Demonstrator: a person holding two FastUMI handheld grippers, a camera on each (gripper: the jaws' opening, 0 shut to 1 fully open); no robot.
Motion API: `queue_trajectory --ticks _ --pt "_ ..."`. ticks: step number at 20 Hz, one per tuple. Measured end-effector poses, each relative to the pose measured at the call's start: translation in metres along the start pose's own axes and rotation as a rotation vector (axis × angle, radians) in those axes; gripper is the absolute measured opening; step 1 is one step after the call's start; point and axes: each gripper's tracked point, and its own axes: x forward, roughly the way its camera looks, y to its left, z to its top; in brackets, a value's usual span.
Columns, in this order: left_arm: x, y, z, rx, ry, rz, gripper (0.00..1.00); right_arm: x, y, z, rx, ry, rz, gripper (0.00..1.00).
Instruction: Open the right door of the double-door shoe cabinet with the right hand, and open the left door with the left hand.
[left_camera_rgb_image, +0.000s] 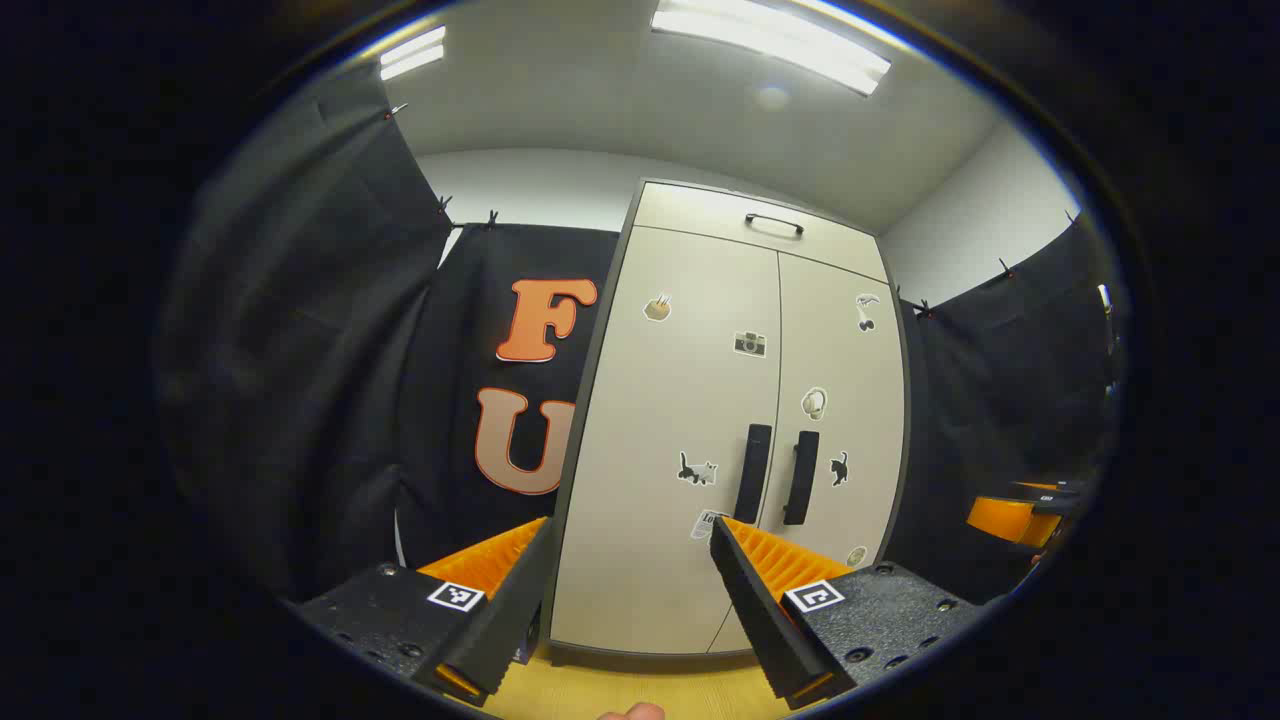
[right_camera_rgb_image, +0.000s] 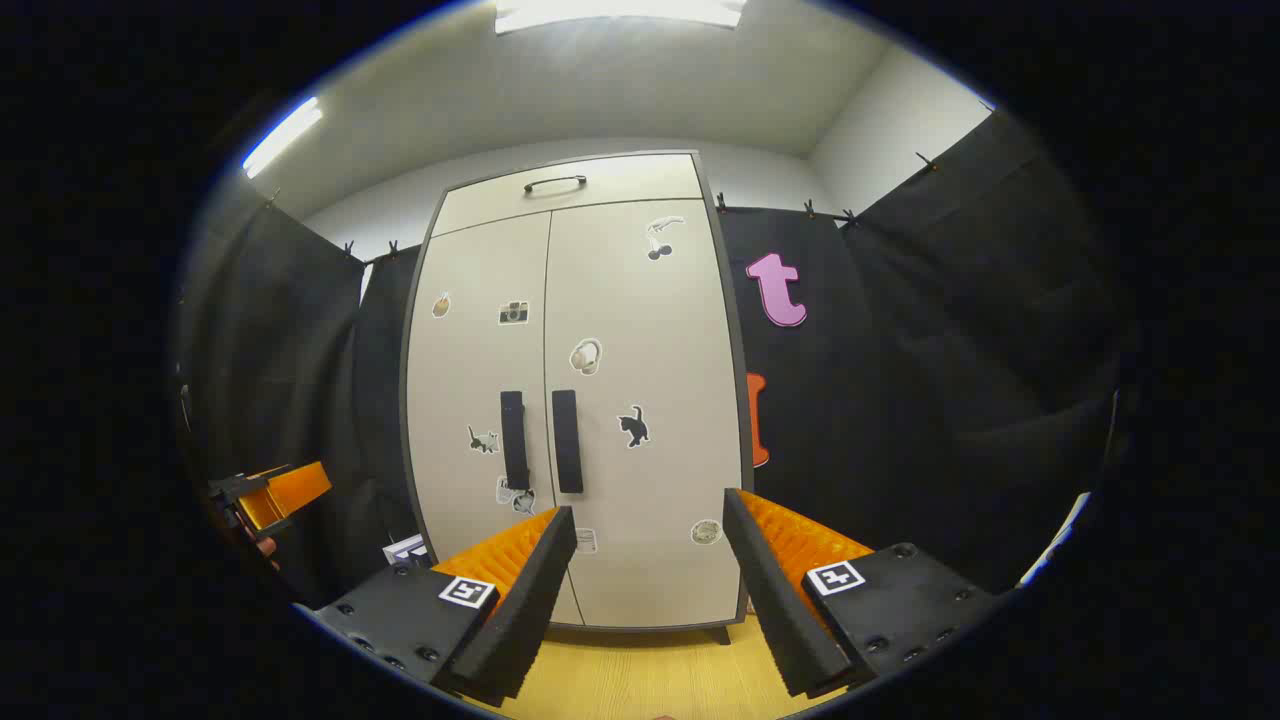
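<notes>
The cabinet (right_camera_rgb_image: 575, 400) stands upright on the wood floor (right_camera_rgb_image: 640, 670) against the black cloth wall (right_camera_rgb_image: 900, 400), both doors closed flush. The right door (right_camera_rgb_image: 645, 420) and left door (right_camera_rgb_image: 475, 400) meet at a centre seam, with the right handle (right_camera_rgb_image: 567, 441) and left handle (right_camera_rgb_image: 514, 440) as two dark vertical bars just beside that seam. A drawer (right_camera_rgb_image: 570, 190) with a slim pull runs across the top. Small stickers dot both doors.

In the right gripper view the right gripper (right_camera_rgb_image: 648, 525) is spread wide and holds nothing; it hangs in front of the cabinet, apart from it, with the right door's lower part showing between its fingers and the right handle just above its left finger.

In the left gripper view the left gripper (left_camera_rgb_image: 630, 540) is likewise released and empty, facing the left door (left_camera_rgb_image: 670, 440) from off to one side, short of touching it. The left handle (left_camera_rgb_image: 753, 473) and right handle (left_camera_rgb_image: 801, 477) sit above its right finger. The other gripper (left_camera_rgb_image: 1015, 515) shows at the far right edge of that view.
</notes>
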Motion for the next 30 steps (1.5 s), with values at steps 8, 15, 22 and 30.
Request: queue_trajectory --ticks 8,15,22,30 --pt "0.000 -0.001 -0.002 -0.002 0.006 -0.005 0.94 -0.002 0.000 0.001 0.001 -0.007 -0.003 0.98" --pt "0.000 0.000 0.000 -0.003 0.002 -0.004 0.94 -0.003 0.001 0.004 0.005 -0.022 -0.007 0.98" --pt "0.001 0.005 -0.005 -0.011 0.013 0.007 0.94 0.016 0.022 0.029 0.028 -0.058 0.048 0.97" --pt "-0.004 0.019 -0.006 -0.010 0.008 0.045 0.94 0.099 0.066 0.062 -0.024 -0.058 0.120 0.97"
